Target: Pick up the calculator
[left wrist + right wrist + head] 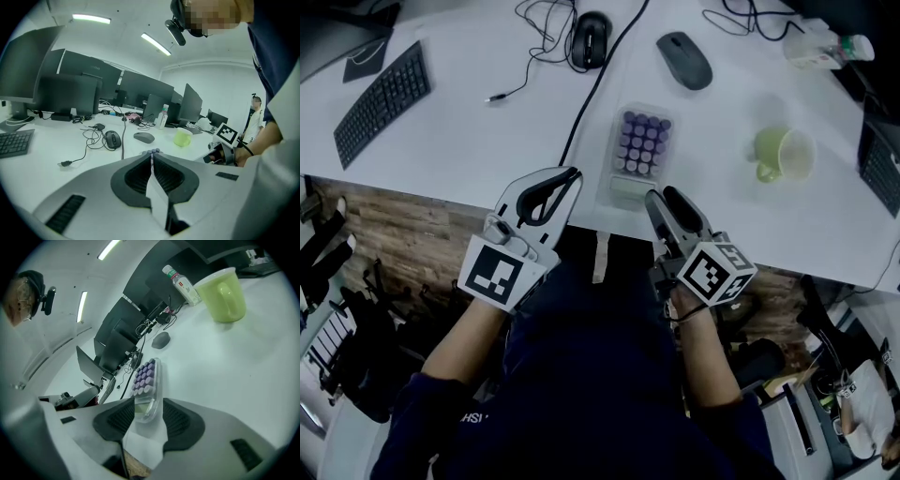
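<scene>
The calculator (639,148), clear-cased with purple keys, lies flat on the white desk (469,150) near its front edge. My right gripper (662,195) hovers at the calculator's near right corner and is open. In the right gripper view the calculator (145,378) points away from me, and its near end shows in the gap of the right gripper (144,402); I cannot tell if the pads touch it. My left gripper (573,174) is shut and empty, over the desk edge left of the calculator. Its tips meet in the left gripper view (151,153).
A green mug (784,155) stands right of the calculator. Two mice (591,39) (684,60) lie farther back, with a black cable (598,84) running between them toward the desk edge. A keyboard (382,101) lies far left, a bottle (825,49) at the back right.
</scene>
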A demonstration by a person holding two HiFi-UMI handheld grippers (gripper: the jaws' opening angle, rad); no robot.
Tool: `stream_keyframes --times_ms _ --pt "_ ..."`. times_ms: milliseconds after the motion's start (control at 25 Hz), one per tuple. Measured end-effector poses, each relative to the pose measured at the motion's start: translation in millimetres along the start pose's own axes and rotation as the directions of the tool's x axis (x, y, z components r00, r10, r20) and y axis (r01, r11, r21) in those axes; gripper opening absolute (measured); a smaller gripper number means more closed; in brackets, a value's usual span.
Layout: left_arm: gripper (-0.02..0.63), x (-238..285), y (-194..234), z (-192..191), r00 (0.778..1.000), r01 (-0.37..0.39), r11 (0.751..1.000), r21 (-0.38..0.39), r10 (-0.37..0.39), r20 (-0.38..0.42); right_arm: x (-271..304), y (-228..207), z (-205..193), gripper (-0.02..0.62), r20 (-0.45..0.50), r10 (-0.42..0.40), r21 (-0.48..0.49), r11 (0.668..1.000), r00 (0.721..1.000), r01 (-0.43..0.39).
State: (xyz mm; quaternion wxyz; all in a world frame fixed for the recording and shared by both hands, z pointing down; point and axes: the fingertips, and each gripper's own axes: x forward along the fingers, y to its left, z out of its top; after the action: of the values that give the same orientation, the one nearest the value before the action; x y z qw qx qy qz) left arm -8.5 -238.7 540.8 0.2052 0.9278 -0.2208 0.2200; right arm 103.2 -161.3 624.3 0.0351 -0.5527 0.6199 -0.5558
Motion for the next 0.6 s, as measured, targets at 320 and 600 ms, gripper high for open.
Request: stream_keyframes --times_ms 320,600 --pt "0.041 -2.1 -0.4 -9.9 1.000 0.002 1.000 -0.006 -0.002 -0.024 4.3 -0.3 -5.4 0.181 0.006 0.026 0.077 0.997 1.000 -0.026" --pt "0.041 -5.5 1.9 -7.6 1.000 0.001 1.000 -0.013 -0.001 0.001 7.1 -0.7 -10.2 0.170 -0.005 0.027 0.135 0.991 1.000 -0.026"
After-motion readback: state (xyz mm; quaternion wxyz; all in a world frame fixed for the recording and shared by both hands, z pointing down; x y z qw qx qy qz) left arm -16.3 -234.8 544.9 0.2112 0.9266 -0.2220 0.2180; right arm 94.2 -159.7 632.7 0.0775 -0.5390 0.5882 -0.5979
